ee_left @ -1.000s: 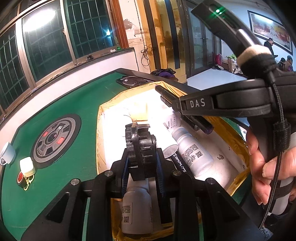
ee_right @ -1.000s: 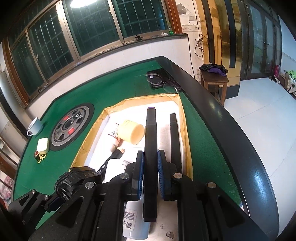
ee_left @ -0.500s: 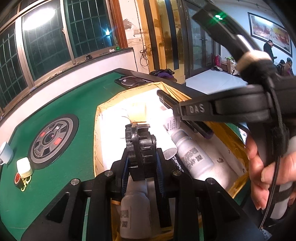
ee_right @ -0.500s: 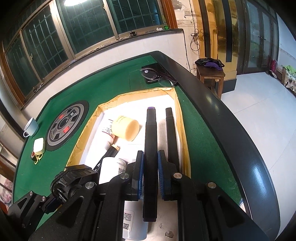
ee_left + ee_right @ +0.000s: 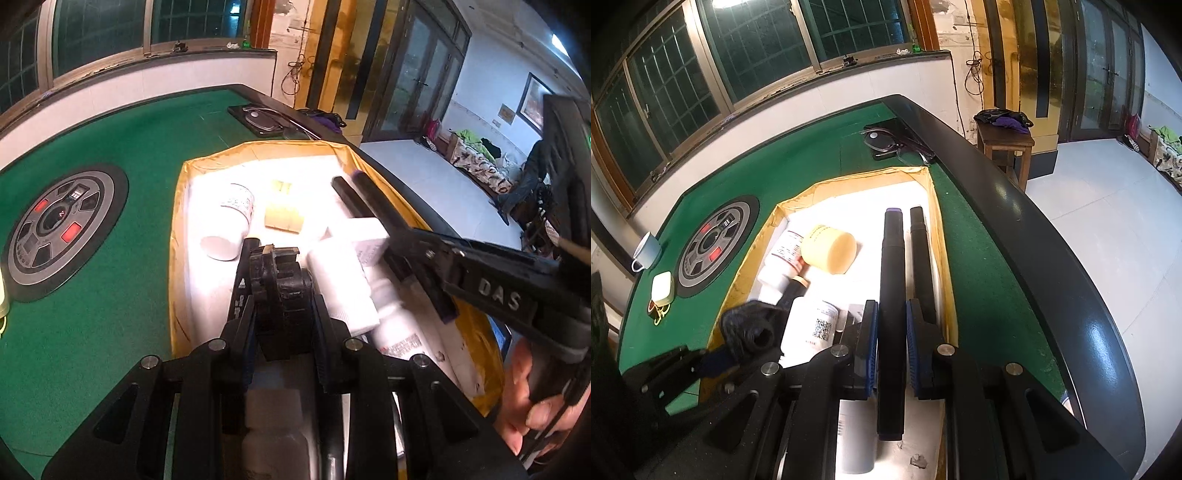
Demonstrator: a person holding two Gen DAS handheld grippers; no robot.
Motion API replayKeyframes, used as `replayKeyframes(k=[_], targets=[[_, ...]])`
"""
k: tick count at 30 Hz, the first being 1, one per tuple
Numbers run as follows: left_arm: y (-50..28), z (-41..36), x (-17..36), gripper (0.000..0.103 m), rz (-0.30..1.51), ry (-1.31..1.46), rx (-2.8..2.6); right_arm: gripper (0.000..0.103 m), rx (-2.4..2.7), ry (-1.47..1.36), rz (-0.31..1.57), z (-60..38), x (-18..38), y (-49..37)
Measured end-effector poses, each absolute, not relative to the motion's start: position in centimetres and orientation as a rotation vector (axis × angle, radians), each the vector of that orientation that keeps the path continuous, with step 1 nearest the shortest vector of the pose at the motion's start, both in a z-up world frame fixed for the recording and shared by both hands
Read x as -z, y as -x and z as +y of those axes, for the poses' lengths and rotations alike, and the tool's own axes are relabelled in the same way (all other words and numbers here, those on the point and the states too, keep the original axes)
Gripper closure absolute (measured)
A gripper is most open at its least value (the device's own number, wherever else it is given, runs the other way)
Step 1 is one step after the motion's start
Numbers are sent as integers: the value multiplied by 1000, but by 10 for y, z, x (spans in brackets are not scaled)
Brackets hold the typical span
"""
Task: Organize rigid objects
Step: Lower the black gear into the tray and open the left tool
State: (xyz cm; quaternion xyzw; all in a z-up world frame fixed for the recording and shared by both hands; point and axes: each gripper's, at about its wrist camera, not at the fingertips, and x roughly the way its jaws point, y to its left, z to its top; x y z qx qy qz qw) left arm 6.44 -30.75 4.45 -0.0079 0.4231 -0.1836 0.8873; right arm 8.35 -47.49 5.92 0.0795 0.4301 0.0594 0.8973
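My right hand-held gripper (image 5: 891,354) is clenched on a long black rectangular bar with a purple tip (image 5: 892,295). The bar runs straight out between the blue pads, its long axis in line with the fingers, purple end pointing away from me toward the far end of the white-lined, yellow-edged tray (image 5: 938,236) on the green felt worktop (image 5: 975,280). Just to its right a second slim black bar (image 5: 921,254) lies in the tray along the right wall, nearly parallel to mine, which I judge to be the slot I am matching.

My left hand-held gripper (image 5: 282,314) grasps a chunky black toothed plastic part (image 5: 282,280), held above the near end of the tray. White plastic bottles (image 5: 341,284) lie directly beneath and to its right, a white jar (image 5: 231,221) ahead to the left.

The right hand is clearly the nearer to that right-wall lane; I reckon a small sideways lowering would seat the bar alongside its twin.
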Motion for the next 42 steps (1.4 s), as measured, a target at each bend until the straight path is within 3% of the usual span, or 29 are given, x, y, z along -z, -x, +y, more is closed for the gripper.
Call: replayKeyframes(k=[12,21,29,42], targets=[[-38,-307,-60,77,839,34,463,87,-98,-132,832,-475,-75,-70],[-3,-337,-65,71,803,-150,561,87,-103,-146,807,-474,-83,-58],[-23,-301,-60,70,855,-50,452,87,-107,-164,802,-480,-83,-51],[-33,-281,-68,69,773,-26,353,87,-131,-173,799,-474,-81,-44]])
